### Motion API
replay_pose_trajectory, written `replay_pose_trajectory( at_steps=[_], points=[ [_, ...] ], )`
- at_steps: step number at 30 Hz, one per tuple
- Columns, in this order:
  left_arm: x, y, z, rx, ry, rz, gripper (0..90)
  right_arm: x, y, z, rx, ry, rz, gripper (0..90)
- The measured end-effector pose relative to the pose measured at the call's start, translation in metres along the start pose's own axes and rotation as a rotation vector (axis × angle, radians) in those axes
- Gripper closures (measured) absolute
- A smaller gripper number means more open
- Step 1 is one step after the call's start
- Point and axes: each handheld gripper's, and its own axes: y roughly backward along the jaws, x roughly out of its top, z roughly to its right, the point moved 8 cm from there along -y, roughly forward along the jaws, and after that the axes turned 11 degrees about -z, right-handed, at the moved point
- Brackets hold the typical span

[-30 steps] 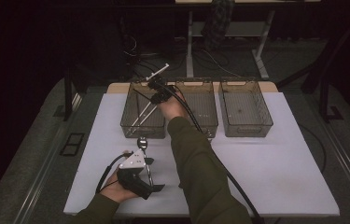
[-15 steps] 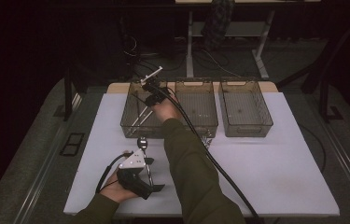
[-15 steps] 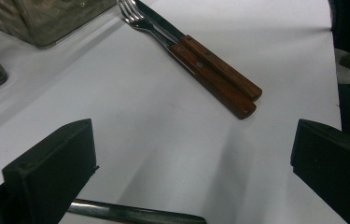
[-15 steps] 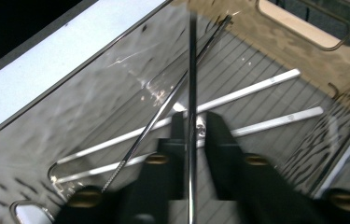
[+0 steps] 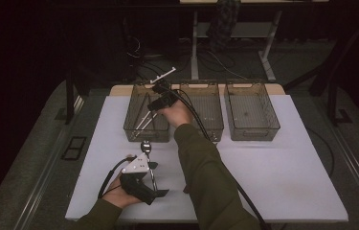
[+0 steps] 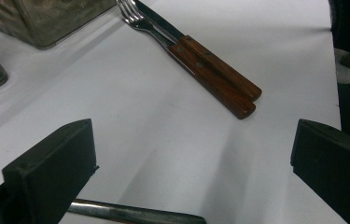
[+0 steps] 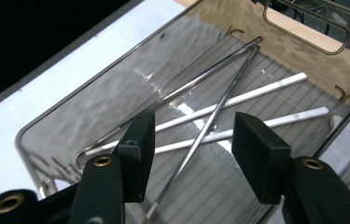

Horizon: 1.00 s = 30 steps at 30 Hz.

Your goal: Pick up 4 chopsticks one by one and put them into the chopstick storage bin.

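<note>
Right hand-held gripper (image 7: pixel 189 161), jaws just spreading over the left bin (image 7: pixel 42 126), clear of the thin, slippery steel chopstick (image 7: pixel 210 126); I'd pinch mid-shaft.

Three bins stand in a row at the table's (image 5: pixel 282 182) twelve o'clock edge, with chopsticks (image 7: pixel 238 100) lying crossed in the left bin (image 5: pixel 134 132), the middle bin (image 5: pixel 210 120) just beside it, the right bin (image 5: pixel 251 112) at its three o'clock, and a spoon (image 5: pixel 149 163) at the left bin's six o'clock.
</note>
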Motion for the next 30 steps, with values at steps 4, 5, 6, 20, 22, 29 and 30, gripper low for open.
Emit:
replay_pose_trajectory(
  at_steps=[4,5,6,20,22,29,30],
  points=[
    [0.0,0.0,0.0,0.0,0.0,0.0,0.0,-0.007,0.008,0.003,0.014,0.011,0.028,43.4],
    [0.0,0.0,0.0,0.0,-0.001,-0.001,0.0,-0.009,0.011,0.004,0.012,0.014,0.035,41.0],
    [0.0,0.0,0.0,0.001,0.0,-0.001,0.0,-0.011,0.013,0.005,0.005,0.02,0.046,39.0],
    [0.0,0.0,-0.001,0.002,0.009,0.002,0.0,-0.045,0.047,0.009,0.032,0.073,0.107,29.1],
    [0.0,0.0,-0.001,0.001,0.014,0.002,0.0,-0.05,0.051,0.01,0.035,0.083,0.115,28.7],
    [-0.001,-0.001,-0.003,0.005,0.016,-0.006,0.0,-0.073,0.066,0.012,0.044,0.114,0.132,27.2],
    [-0.001,-0.001,-0.003,0.006,0.018,-0.007,0.0,-0.077,0.067,0.014,0.045,0.117,0.135,27.2]
  ],
)
